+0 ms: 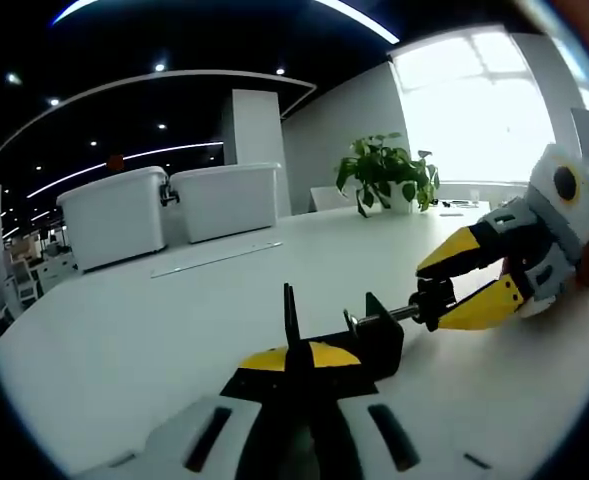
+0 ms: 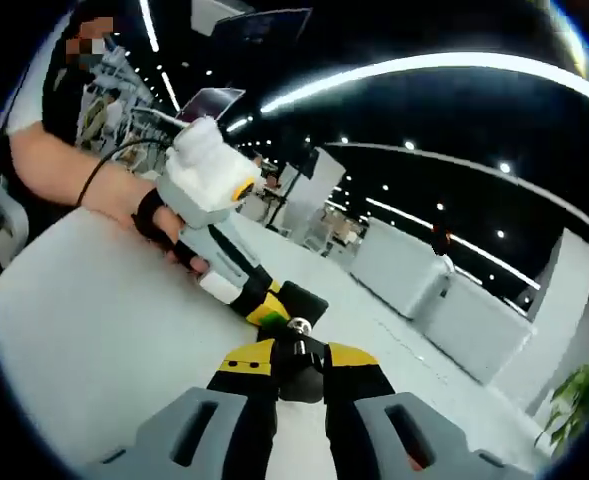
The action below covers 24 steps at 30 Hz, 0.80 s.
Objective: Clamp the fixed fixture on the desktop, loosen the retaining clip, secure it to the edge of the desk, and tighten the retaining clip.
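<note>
A black clamp fixture (image 1: 376, 342) rests on the white desk (image 1: 124, 330). My left gripper (image 1: 296, 358) is shut on the clamp's upright plate with its yellow-tipped fingers. A threaded screw (image 1: 386, 317) runs right from the clamp to a black knob (image 1: 435, 298). My right gripper (image 1: 432, 296) reaches in from the right and is shut on that knob. In the right gripper view my right gripper (image 2: 296, 358) closes around the screw end (image 2: 299, 326). Just beyond it the left gripper (image 2: 266, 305) holds the clamp (image 2: 306, 298).
Two white storage bins (image 1: 114, 215) (image 1: 229, 200) stand at the desk's far side, with a potted plant (image 1: 384, 175) to their right. A clear flat strip (image 1: 214, 260) lies in front of the bins. A person's gloved hand (image 2: 164, 225) holds the left gripper's white body.
</note>
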### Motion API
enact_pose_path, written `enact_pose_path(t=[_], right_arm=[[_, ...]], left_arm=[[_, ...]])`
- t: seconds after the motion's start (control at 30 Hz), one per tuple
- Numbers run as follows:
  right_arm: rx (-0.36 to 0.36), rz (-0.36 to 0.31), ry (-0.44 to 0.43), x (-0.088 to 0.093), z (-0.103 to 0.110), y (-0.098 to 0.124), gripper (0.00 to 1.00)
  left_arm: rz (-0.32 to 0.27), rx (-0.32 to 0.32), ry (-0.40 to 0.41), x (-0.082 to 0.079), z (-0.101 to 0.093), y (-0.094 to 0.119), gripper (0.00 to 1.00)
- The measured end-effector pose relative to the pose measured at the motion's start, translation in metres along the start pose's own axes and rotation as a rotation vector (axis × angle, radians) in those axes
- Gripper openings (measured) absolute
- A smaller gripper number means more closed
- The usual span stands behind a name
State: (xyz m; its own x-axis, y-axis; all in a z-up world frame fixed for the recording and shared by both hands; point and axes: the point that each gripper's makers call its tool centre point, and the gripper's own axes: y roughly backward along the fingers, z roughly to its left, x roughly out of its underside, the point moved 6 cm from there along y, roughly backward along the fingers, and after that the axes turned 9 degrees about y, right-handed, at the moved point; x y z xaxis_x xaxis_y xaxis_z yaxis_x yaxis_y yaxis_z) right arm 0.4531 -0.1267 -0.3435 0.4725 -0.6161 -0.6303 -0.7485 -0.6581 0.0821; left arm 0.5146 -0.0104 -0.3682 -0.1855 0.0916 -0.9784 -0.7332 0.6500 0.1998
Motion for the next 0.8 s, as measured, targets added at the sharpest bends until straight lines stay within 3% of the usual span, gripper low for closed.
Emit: enact_pose_path(t=[0.07, 0.2, 0.27, 0.33, 0.4, 0.47, 0.6, 0.8], right_arm=[[0.006, 0.012, 0.045, -0.001, 0.003, -0.001, 0.16], [0.026, -0.005, -0.156, 0.002, -0.007, 0.0, 0.11], [0.048, -0.011, -0.308, 0.006, -0.017, 0.002, 0.13], [0.042, -0.043, -0.479, 0.007, -0.022, 0.004, 0.23], [-0.009, -0.017, -0.712, 0.018, -0.022, 0.004, 0.33], [-0.041, 0.038, -0.775, 0.033, -0.022, 0.004, 0.35], [-0.035, -0.001, -0.945, 0.032, -0.029, 0.003, 0.28], [-0.052, 0.012, -0.974, 0.033, -0.026, 0.001, 0.27]], left_arm=[[0.0, 0.0, 0.0, 0.0, 0.0, 0.001, 0.05], [0.0, 0.001, 0.001, 0.0, 0.0, 0.001, 0.05], [0.001, 0.002, 0.001, 0.0, 0.0, 0.001, 0.05], [0.001, 0.002, 0.001, 0.0, 0.0, 0.001, 0.05], [0.001, 0.003, 0.001, -0.001, 0.0, 0.001, 0.05], [0.001, 0.004, 0.0, -0.001, 0.0, 0.001, 0.05], [0.002, 0.005, 0.002, -0.001, 0.0, 0.001, 0.05], [0.002, 0.006, 0.002, -0.002, 0.002, -0.002, 0.05]])
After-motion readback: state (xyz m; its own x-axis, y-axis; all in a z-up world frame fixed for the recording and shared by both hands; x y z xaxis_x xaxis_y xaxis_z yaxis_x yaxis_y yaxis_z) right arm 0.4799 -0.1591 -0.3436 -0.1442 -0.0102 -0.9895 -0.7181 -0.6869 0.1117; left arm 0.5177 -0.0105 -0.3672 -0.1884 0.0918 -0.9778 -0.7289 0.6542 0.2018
